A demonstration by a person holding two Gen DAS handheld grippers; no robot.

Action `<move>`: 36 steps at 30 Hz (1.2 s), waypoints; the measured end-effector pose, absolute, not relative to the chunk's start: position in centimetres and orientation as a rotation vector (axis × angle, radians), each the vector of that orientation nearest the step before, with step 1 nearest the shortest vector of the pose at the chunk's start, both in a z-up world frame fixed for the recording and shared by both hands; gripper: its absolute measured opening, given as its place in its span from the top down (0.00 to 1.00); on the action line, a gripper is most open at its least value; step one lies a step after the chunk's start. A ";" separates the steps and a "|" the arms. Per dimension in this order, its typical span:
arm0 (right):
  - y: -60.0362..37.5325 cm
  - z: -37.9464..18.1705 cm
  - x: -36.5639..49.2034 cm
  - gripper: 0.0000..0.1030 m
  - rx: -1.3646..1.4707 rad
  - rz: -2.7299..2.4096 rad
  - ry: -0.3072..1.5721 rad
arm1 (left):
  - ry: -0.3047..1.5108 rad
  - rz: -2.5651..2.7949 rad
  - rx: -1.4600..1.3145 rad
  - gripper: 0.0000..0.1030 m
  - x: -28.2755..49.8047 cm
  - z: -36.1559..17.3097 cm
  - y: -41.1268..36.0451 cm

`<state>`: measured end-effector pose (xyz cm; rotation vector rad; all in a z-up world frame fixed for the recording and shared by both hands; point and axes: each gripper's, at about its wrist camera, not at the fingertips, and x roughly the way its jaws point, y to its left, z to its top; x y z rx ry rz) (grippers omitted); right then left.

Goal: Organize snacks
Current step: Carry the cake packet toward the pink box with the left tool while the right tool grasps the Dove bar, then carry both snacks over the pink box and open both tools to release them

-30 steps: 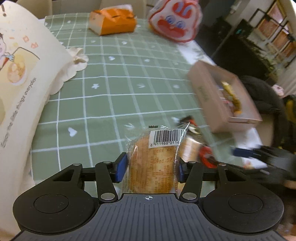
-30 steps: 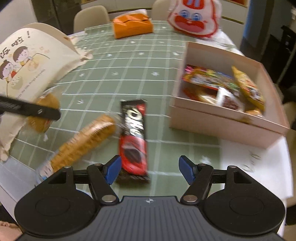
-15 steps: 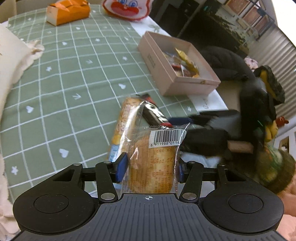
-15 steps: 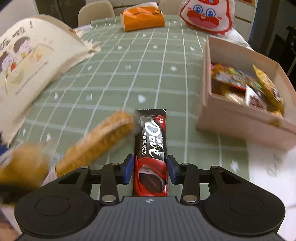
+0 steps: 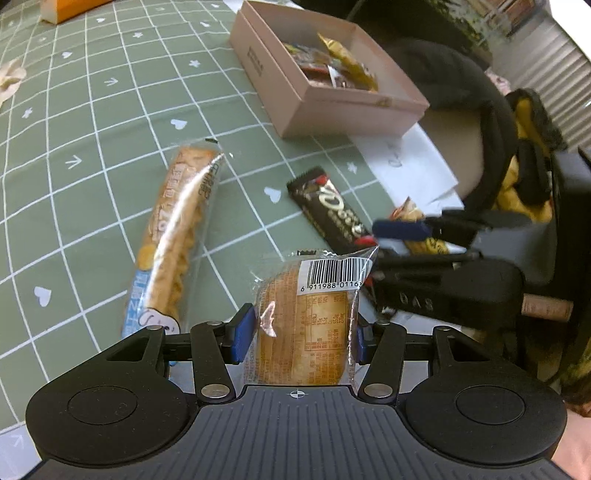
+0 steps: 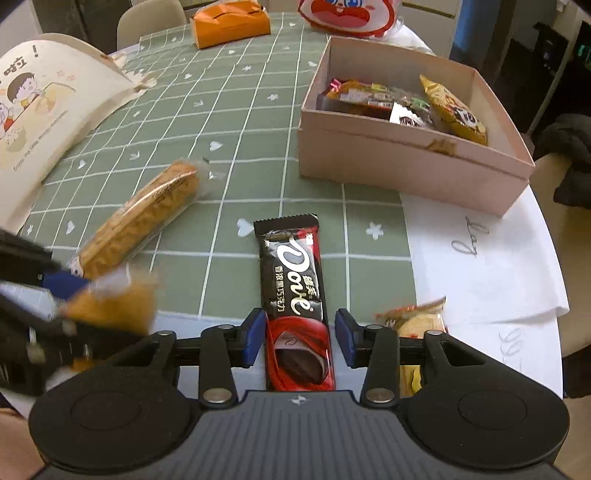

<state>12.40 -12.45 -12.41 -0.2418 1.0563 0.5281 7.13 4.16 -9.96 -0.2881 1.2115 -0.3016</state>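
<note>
The left gripper (image 5: 299,338) is clamped on a wrapped cake (image 5: 303,325). The right gripper (image 6: 300,338) is opening its jaws again around the chocolate bar (image 6: 293,295), which lies on the tablecloth (image 6: 221,110) at six o'clock from the pink box (image 6: 406,166). The pads seem not to press, so a lift now could leave the bar behind. Half a second earlier they pinched it closer.

Left gripper (image 6: 70,295) was a blur in right view, its bun (image 6: 110,302) smeared. Choc bar (image 6: 295,306) ran under right gripper (image 6: 299,336) body, near end hidden. Small pack (image 6: 417,325) half behind a finger. Box (image 6: 406,162) contents too jumbled to ID. Orange pack (image 5: 70,9) cut off at top edge.
</note>
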 end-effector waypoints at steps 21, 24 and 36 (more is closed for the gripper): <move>-12.7 -10.7 13.1 0.63 -0.235 0.627 0.969 | 1.184 -0.249 -0.259 0.47 5.8 -8.0 3.2; -14.7 -8.6 12.7 0.63 -0.171 0.616 0.948 | 1.170 -0.269 -0.278 0.48 6.2 -7.9 2.8; -21.2 6.7 15.0 0.64 -0.048 0.557 0.529 | 0.704 -0.320 -0.306 0.49 12.9 6.9 4.0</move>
